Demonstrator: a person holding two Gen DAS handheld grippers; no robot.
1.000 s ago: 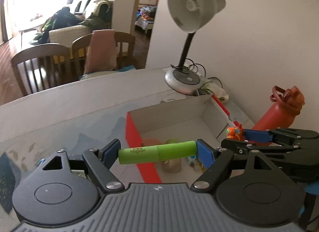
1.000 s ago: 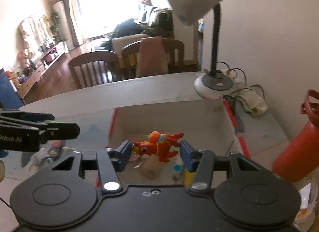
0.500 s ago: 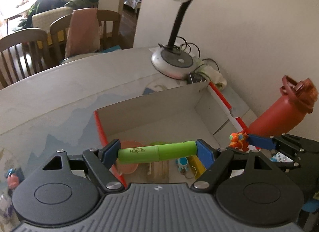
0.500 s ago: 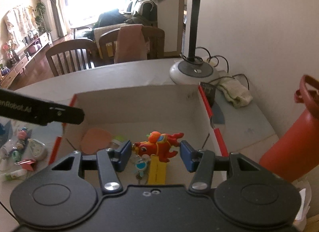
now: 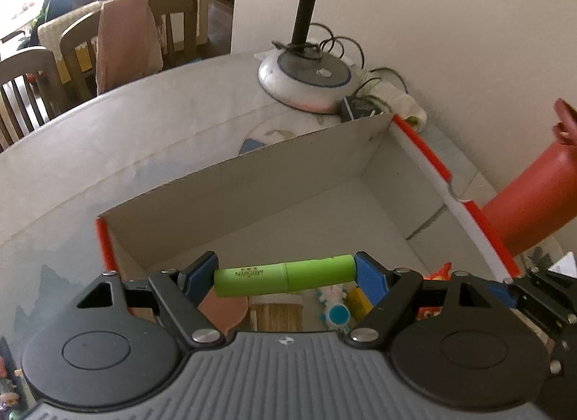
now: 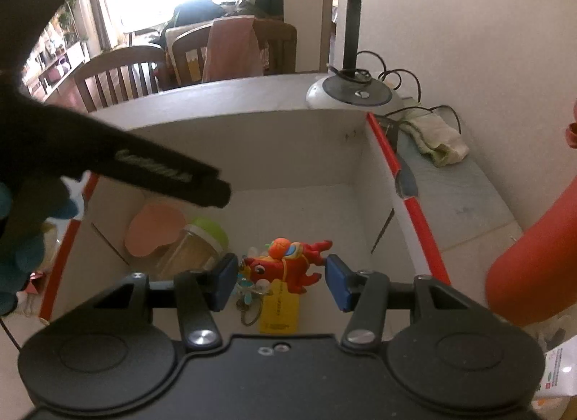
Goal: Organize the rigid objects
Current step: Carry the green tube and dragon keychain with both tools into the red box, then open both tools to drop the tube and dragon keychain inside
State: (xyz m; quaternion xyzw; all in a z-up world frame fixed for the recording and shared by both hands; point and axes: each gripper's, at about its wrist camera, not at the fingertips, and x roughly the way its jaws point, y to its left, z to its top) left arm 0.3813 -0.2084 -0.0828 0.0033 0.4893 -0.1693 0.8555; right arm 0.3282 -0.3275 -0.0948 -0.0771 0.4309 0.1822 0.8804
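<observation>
Left claw (image 5: 285,277): clamped end to end on a green tube (image 5: 285,277), which lies crosswise between the blue pads, above the open box.
Right claw (image 6: 282,277): its blue pads stand either side of a red toy fish (image 6: 285,266); the left pad touches the snout, the right pad sits just beside the tail, and I cannot tell whether that side presses.
Box (image 6: 252,153): white cardboard with red edges, open at the top, on the bench (image 5: 108,153) near the wall.
Inside the box: a pink heart-shaped piece (image 6: 153,230) at the left, a glass jar with a green lid (image 6: 194,250) lying on its side just beside it, and a yellow tag (image 6: 279,308) with a key ring at the near wall.
Lamp base (image 5: 304,79): round, white and grey, on the bench beyond the far wall of the box, with a black cord coiled behind it.
Cloth (image 6: 436,138): pale, bunched, by the far right corner of the box.
Red bottle (image 5: 530,200): outside the right wall of the box, leaning in the fisheye view.
Chairs (image 6: 119,73): wooden, beyond the far edge of the bench.
</observation>
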